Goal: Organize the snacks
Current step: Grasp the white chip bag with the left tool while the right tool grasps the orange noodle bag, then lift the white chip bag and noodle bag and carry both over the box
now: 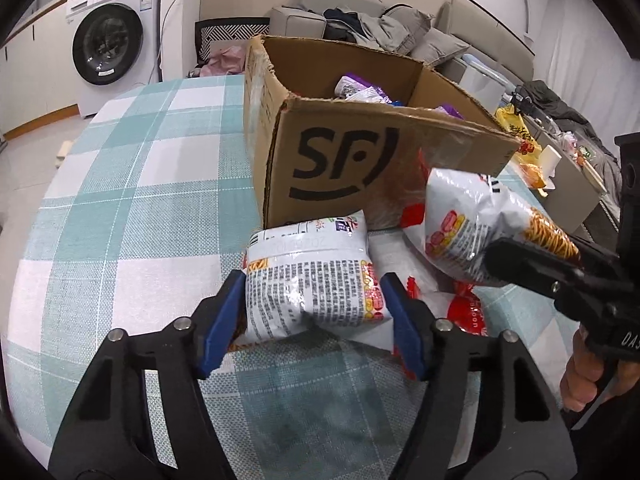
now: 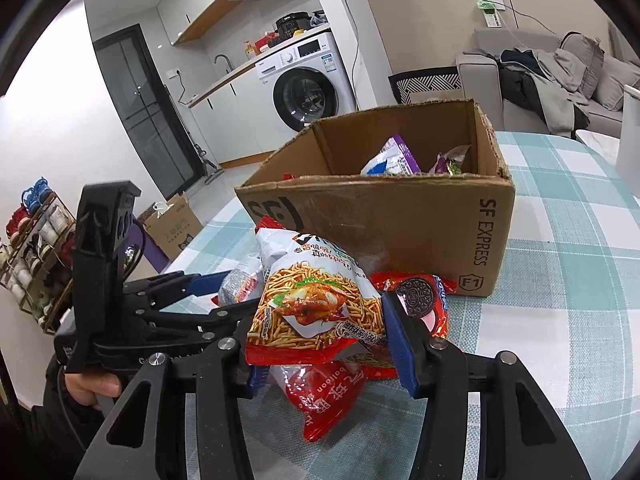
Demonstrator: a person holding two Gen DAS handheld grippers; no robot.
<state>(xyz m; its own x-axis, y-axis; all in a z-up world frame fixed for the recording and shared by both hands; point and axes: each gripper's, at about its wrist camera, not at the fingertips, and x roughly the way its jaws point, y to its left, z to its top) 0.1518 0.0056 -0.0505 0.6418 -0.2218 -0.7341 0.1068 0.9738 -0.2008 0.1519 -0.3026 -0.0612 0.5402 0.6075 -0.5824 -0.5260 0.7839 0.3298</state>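
Note:
A white noodle-snack packet (image 1: 316,288) lies on the checked tablecloth in front of the open cardboard box (image 1: 340,168). My left gripper (image 1: 314,280) is shut on it, with a blue pad against each side. My right gripper (image 2: 320,332) is shut on a second noodle-snack bag (image 2: 316,304) with a chicken picture, which is held tilted above the table. In the left wrist view that bag (image 1: 472,232) hangs at the right, by the box's front. Under it lie a red Oreo packet (image 2: 424,296) and a red packet (image 2: 324,400). Purple packs (image 2: 394,158) lie in the box (image 2: 400,220).
The teal-and-white checked table (image 1: 140,200) curves away to the left and far side. A white object (image 2: 628,140) stands at the table's right edge. Beyond are a washing machine (image 1: 108,48), a sofa with clothes (image 1: 372,24) and a low table with clutter (image 1: 560,160).

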